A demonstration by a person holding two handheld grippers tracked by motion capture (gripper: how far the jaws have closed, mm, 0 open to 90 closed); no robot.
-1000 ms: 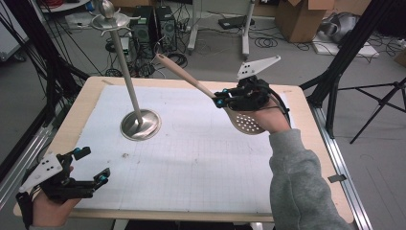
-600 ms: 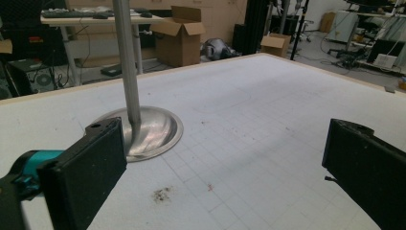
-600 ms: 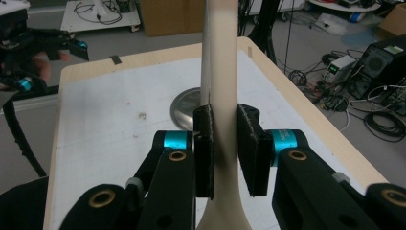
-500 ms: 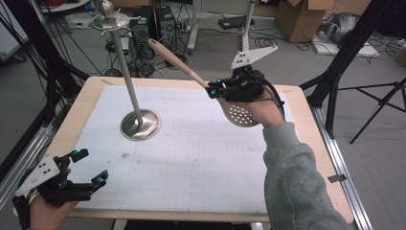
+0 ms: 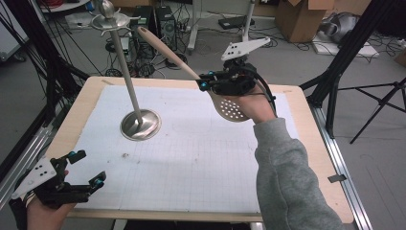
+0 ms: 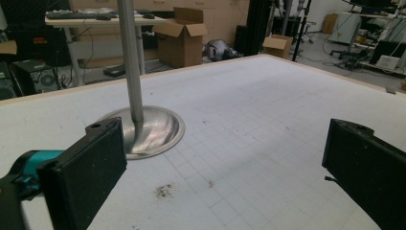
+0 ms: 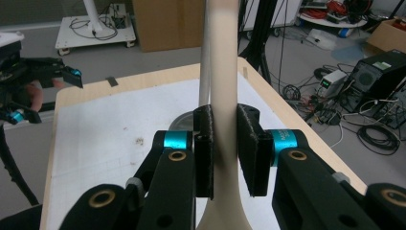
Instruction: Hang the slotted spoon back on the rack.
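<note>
Your right gripper [image 5: 205, 81] has its jaws clamped on the neck of the slotted spoon [image 5: 210, 93], held in the air over the far right of the counter [image 5: 306, 143]; the perforated bowl sits by your hand, and the long handle runs up and to the far left, its tip just right of the hook ring atop the metal utensil stand [image 5: 125, 67]; the stand's base rests on the far left of the counter; your left gripper [image 5: 81, 167] hovers at the near left corner, jaws wide apart and empty; the right hand is far nearer the hooks
</note>
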